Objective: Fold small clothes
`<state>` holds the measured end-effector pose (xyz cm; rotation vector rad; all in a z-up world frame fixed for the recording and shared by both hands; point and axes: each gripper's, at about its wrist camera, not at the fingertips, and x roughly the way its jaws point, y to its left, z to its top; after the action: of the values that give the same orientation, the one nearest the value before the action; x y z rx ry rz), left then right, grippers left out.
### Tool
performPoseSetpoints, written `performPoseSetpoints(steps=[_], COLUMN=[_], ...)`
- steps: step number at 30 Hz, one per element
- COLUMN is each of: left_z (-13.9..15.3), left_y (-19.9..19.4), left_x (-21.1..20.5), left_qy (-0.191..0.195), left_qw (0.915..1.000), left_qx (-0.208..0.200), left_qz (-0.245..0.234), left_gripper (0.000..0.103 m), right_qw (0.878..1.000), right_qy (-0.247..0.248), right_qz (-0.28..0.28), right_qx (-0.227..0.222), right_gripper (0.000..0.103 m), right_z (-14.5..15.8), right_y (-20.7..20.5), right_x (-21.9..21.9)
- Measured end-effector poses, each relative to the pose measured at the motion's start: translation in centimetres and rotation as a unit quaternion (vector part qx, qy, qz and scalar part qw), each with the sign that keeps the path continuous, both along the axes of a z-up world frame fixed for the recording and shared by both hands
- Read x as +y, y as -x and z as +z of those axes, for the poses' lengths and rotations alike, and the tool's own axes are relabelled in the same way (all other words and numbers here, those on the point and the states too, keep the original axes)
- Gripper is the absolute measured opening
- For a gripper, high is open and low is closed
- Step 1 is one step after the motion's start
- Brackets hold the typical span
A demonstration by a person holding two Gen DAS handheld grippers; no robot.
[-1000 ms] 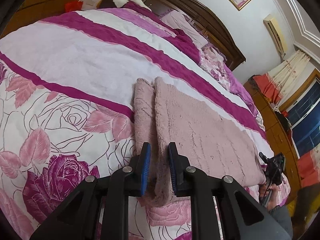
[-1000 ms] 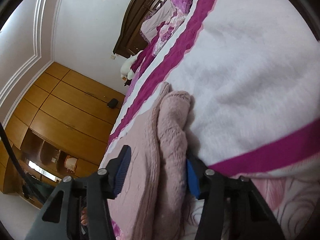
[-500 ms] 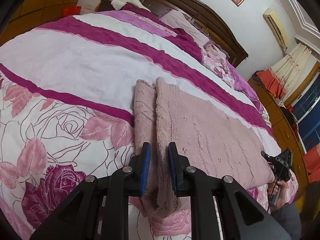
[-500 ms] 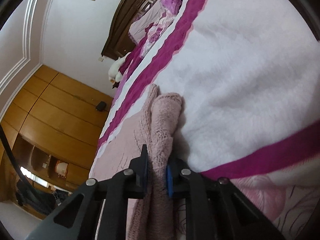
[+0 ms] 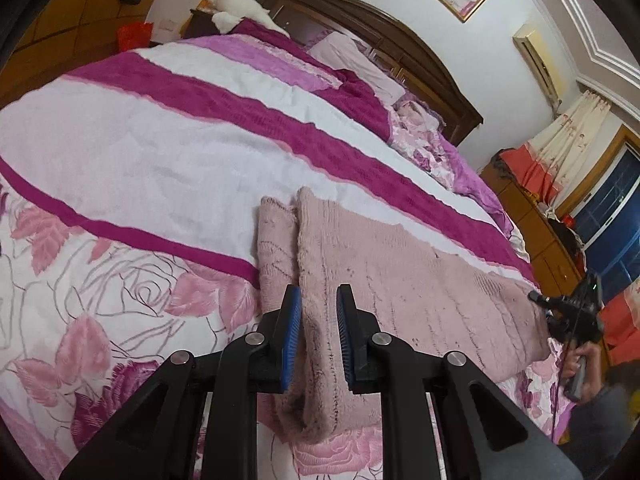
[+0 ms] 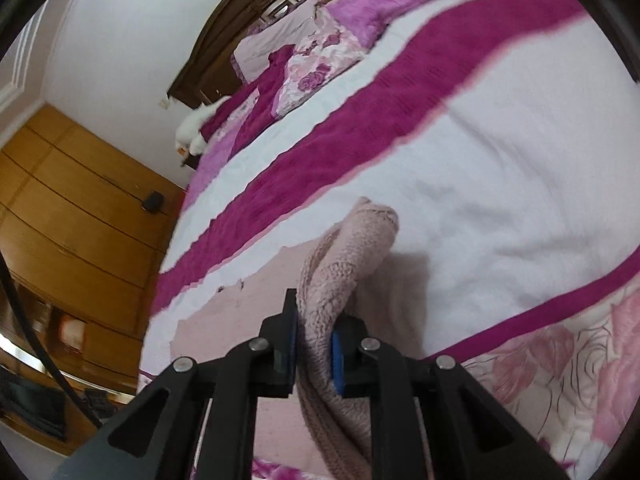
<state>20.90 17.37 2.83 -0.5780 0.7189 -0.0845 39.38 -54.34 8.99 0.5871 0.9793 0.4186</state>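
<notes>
A dusty-pink knitted garment [image 5: 400, 280] lies spread across the bed's flowered and striped cover [image 5: 140, 168]. My left gripper [image 5: 318, 334] is shut on the garment's near left edge, with a fold of knit pinched between its blue pads. In the left wrist view the right gripper [image 5: 568, 312] shows small at the garment's far right end, held by a hand. The right wrist view shows my right gripper [image 6: 314, 344] shut on a bunched pink edge [image 6: 352, 248], which rises off the bed while the flat part [image 6: 248, 300] lies to its left.
A dark wooden headboard [image 5: 384, 28] and pillows [image 5: 356, 64] stand at the bed's far end. A wooden wardrobe [image 6: 80, 216] lines one wall. Curtains and a dark window [image 5: 608, 200] are at the right. A person's sleeve [image 5: 596, 428] is at the bed's right edge.
The right gripper closed on the garment's edge, then rose, lifting that edge off the bed. The left gripper kept its grip and barely moved.
</notes>
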Motion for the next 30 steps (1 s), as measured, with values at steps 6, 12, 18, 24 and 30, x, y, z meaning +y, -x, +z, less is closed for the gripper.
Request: performPoseSetpoints(steps=[6, 12, 18, 24, 30], left_z=[0.1, 0.0, 0.3, -1.2, -2.0], left_y=[0.2, 0.7, 2.2, 2.6, 2.6], left_x=[0.8, 2.1, 3.9, 5.6, 5.6], left_qy=[0.013, 0.011, 0.006, 0.028, 0.051], left_qw=[0.9999, 0.9999, 0.9999, 0.9986, 0.9971], left_qx=[-0.002, 0.008, 0.005, 0.034, 0.055], left_qz=[0.002, 0.007, 0.015, 0.028, 0.014], left_gripper=[0.000, 0.000, 0.000, 0.000, 0.000], right_qw=[0.999, 0.995, 0.990, 0.984, 0.969], right_qy=[0.039, 0.103, 0.140, 0.170, 0.204], right_qz=[-0.007, -0.012, 0.001, 0.052, 0.132], right_qx=[0.018, 0.013, 0.007, -0.003, 0.038], right_gripper=[0.013, 0.013, 0.013, 0.013, 0.013], right_z=[4.3, 7.5, 9.6, 8.3, 0.7], right_y=[0.4, 0.6, 1.5, 2.6, 4.8], right_x=[5.9, 12.6, 19.5, 29.8, 41.0])
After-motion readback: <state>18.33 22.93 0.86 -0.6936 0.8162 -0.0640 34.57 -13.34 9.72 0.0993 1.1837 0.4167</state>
